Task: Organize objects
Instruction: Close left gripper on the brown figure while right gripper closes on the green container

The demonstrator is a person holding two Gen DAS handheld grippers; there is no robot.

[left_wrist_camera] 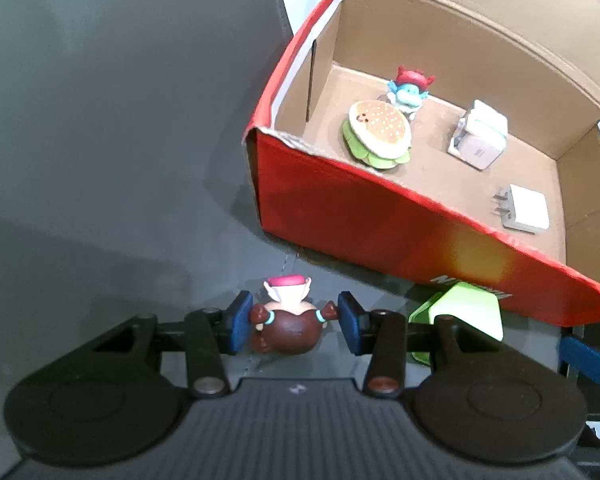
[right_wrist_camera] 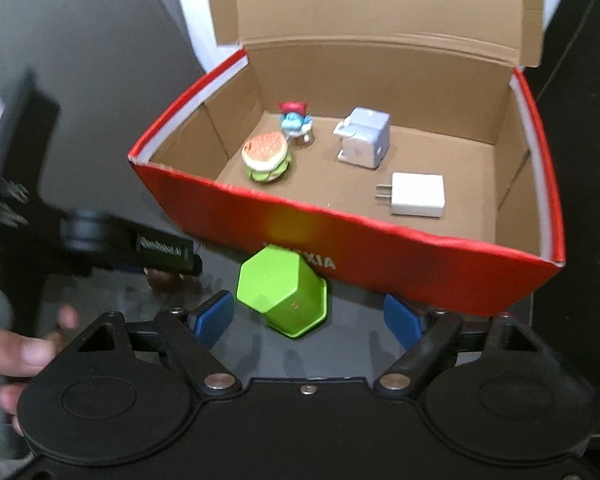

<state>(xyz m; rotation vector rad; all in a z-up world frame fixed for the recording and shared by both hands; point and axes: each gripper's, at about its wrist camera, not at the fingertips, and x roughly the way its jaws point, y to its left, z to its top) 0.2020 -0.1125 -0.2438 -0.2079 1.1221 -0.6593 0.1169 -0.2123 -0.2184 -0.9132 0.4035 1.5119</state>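
A brown toy figure with a pink cap [left_wrist_camera: 288,326] lies on the grey table between the blue pads of my left gripper [left_wrist_camera: 294,324], whose jaws stand close on both sides of it with small gaps. A green hexagonal container [right_wrist_camera: 282,294] lies on its side before the red box [right_wrist_camera: 380,256]; it also shows in the left wrist view [left_wrist_camera: 460,314]. My right gripper [right_wrist_camera: 310,318] is open, its pads apart on either side of the container. In the box lie a burger toy [right_wrist_camera: 266,156], a blue figure [right_wrist_camera: 296,120] and two white chargers [right_wrist_camera: 418,194] [right_wrist_camera: 366,138].
The red cardboard box [left_wrist_camera: 380,216] stands open with its lid up at the back. The grey table [left_wrist_camera: 100,140] spreads to the left. A hand holds the left gripper's body [right_wrist_camera: 20,348] at the left of the right wrist view.
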